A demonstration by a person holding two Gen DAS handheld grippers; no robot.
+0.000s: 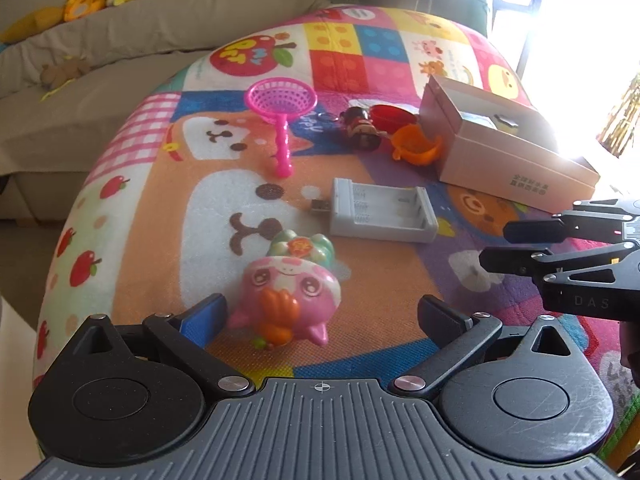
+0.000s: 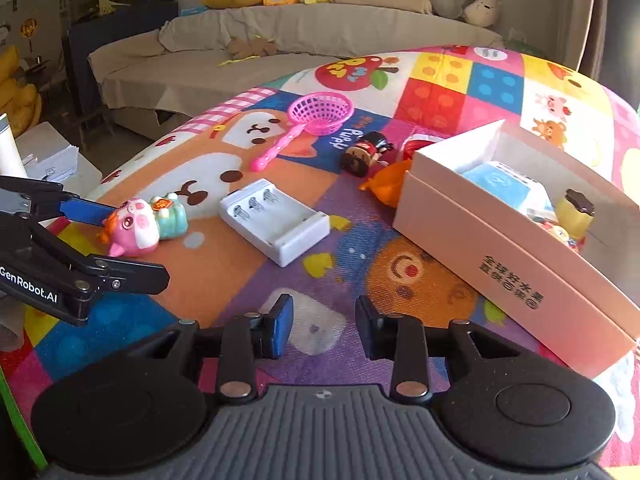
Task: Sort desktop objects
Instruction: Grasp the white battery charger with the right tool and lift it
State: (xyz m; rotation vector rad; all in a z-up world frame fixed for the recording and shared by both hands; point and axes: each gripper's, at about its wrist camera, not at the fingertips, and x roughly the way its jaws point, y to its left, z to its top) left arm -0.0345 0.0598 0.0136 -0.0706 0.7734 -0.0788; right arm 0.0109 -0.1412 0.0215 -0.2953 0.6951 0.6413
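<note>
A pink squishy animal toy [image 1: 288,296] [image 2: 134,226] lies on the colourful mat between the wide-apart fingers of my left gripper [image 1: 322,318] [image 2: 132,244], and the pads do not press it. My right gripper [image 2: 323,328] [image 1: 496,246] hovers over the purple patch near the pink cardboard box [image 2: 500,256] [image 1: 512,168], its jaws narrowly apart with nothing between them. A grey battery charger [image 1: 384,210] [image 2: 276,220] lies mid-mat. Behind it are a pink toy strainer [image 1: 282,100] [image 2: 320,114], a dark doll figure [image 1: 362,128] [image 2: 366,154], a red cup [image 1: 390,116] and an orange cup [image 1: 416,146] [image 2: 390,186].
The box holds a blue packet [image 2: 504,188] and a small yellow bottle [image 2: 576,212]. A beige sofa [image 2: 280,40] with plush toys stands beyond the mat's far edge. Stacked papers [image 2: 56,160] sit off the mat on the left. Strong window glare [image 1: 580,40] washes out the right.
</note>
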